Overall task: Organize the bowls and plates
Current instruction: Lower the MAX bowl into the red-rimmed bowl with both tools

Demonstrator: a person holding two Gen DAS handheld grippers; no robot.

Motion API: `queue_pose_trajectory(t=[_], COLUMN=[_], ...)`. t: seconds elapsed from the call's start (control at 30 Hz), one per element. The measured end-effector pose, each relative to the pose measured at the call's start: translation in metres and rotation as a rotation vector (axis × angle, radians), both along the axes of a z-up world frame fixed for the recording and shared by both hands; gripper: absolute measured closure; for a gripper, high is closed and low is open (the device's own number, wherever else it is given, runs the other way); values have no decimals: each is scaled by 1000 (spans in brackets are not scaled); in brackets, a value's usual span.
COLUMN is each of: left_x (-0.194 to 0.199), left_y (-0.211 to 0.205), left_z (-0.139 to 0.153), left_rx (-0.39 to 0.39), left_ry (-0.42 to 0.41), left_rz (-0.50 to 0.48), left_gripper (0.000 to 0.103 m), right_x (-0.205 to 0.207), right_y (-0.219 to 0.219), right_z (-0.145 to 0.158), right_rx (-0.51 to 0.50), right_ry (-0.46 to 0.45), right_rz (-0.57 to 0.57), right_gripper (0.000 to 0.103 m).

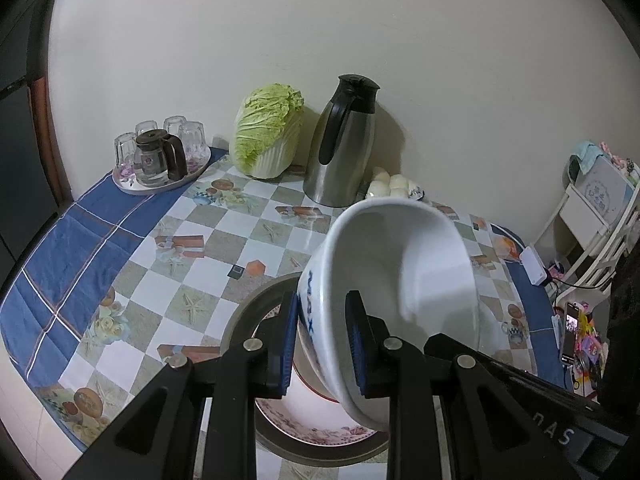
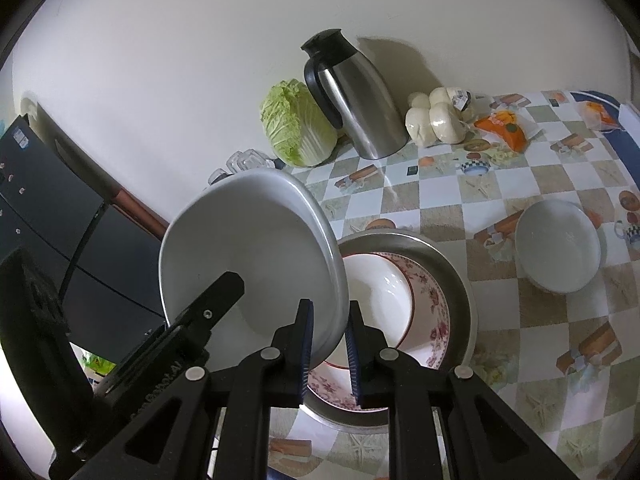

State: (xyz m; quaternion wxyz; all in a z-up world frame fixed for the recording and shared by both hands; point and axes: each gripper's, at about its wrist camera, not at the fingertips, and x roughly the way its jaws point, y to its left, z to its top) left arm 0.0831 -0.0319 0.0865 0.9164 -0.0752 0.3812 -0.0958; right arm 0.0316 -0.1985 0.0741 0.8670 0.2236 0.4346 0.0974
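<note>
Apparently, bowl (image 1: 400, 280) rim clamped between both jaws.

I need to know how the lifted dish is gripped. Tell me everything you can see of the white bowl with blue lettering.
The white bowl looks like glazed ceramic, deep, with blue lettering on its outer wall. It is empty and steeply tilted, held in the air above the floral plate lying in the metal basin. The left gripper and right gripper both pinch its rim.
</note>
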Motion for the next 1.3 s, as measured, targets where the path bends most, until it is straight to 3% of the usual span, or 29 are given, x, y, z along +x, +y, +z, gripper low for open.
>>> queue_pose_trajectory(t=[0.63,1.3], left_x=[17,35], left_y=[-9,-15], left_z=[-24,-55], left_rx=[24,12], left_ry=[40,141], left_rz=[-27,-29], left_gripper=[78,78], right_x=[10,21], right_y=[2,-8], right_z=[-27,-54], right_rx=[-56,-63], right_ry=[82,138], right_rz=[-27,-48], right_gripper=[84,84])
